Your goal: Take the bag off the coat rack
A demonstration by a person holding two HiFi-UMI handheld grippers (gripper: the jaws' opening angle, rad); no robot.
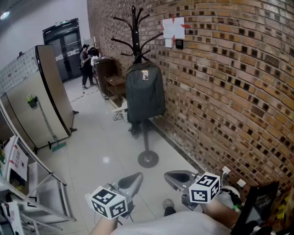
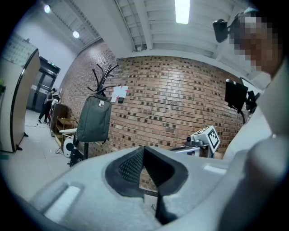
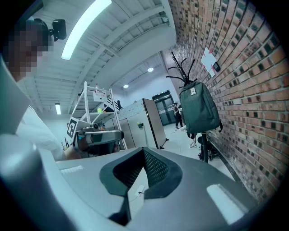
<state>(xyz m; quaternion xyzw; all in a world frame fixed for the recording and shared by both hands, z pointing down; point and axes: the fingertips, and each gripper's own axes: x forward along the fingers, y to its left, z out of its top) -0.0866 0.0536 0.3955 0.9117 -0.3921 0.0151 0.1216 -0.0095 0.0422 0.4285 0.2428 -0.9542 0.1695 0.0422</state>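
Up on black metal coat rack [image 1: 134,28], dark-green fabric backpack [image 1: 145,97] looks soft, lightish; best taken near its top. Left gripper [image 1: 132,181], right gripper [image 1: 176,177] closed, empty.

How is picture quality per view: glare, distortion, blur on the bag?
Head view: bag sharp, brick wall bowed by the lens, glint on the floor. Left gripper view: heavy fisheye, dark corners, ceiling light blown out. Right gripper view: same fisheye, bluish tint, bag clear.

Open floor [image 1: 103,142] lay in front and left of the coat rack [image 1: 134,27]. A brick wall [image 1: 220,87] stood close on its right, wooden furniture [image 1: 110,75] crowded behind, grey panel [image 1: 41,98] well left.
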